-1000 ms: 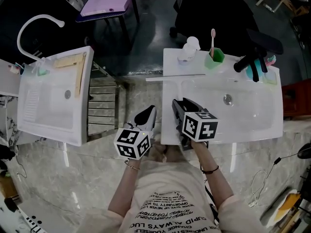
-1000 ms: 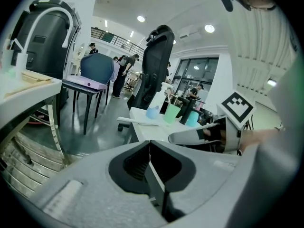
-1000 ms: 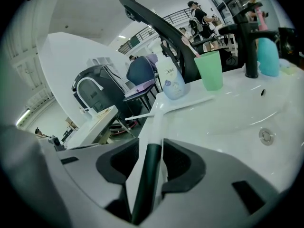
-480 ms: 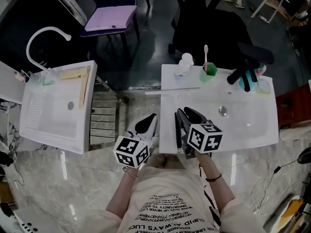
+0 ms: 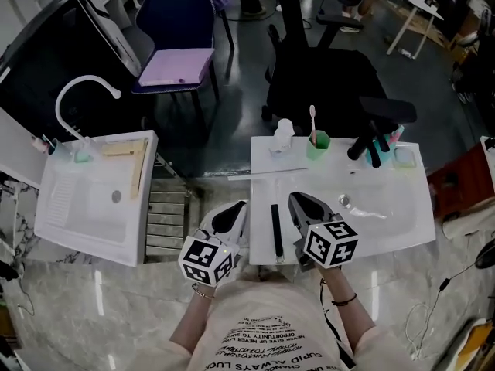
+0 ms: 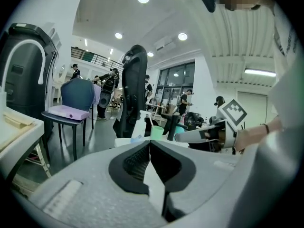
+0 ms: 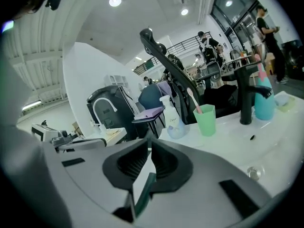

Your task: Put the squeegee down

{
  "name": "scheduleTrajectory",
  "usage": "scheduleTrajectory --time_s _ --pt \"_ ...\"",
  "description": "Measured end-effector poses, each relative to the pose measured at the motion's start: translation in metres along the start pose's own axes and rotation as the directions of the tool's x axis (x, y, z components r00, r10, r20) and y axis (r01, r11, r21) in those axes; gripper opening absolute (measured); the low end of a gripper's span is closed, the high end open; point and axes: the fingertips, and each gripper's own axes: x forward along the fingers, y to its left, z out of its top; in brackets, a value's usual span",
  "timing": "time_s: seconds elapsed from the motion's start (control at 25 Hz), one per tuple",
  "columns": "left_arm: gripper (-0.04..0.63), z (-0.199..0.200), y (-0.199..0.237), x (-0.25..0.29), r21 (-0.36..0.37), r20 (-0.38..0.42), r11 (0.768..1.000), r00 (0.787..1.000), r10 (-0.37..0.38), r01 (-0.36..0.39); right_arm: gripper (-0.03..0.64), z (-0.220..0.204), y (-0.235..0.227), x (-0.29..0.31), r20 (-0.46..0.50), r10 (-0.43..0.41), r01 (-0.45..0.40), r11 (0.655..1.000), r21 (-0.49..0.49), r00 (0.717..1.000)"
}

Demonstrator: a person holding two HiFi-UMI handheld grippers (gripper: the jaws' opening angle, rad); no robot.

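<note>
Just released, the squeegee [image 5: 275, 230] lies on the sink [image 5: 402, 207] just left of my right gripper [image 5: 300, 202], its empty fingers closing, my left gripper [image 5: 237, 207] with fingers pressed together, so I judge the task done.

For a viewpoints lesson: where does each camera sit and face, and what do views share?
Head view: head-mounted, facing down at the sink; shirt, left gripper, right gripper show.
Left gripper view: on it, over shut fingers toward a chair; a hand shows.
Right gripper view: on it, over closing, empty fingers toward the faucet.
All share the green cup.
</note>
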Motion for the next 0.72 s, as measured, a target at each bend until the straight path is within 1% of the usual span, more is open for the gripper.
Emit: scheduleTrajectory --time_s 0.24,0.44,0.72 --pt "0.023 0.017 0.0 -0.006 0.024 0.037 1.0 0.999 0.004 -0.005 0.017 0.02 0.003 -0.014 0.078 0.027 -0.026 1.0 -0.011 0.997" --pt "0.023 0.03 0.0 -0.01 0.048 0.068 0.999 0.998 0.004 -0.008 0.011 0.034 0.003 -0.024 0.131 0.033 -0.029 0.999 -0.029 0.991" --pt "0.023 0.045 0.006 -0.02 0.073 0.113 0.997 0.993 0.031 -0.04 0.008 0.048 0.004 -0.034 0.195 0.044 -0.033 0.998 -0.058 0.98"
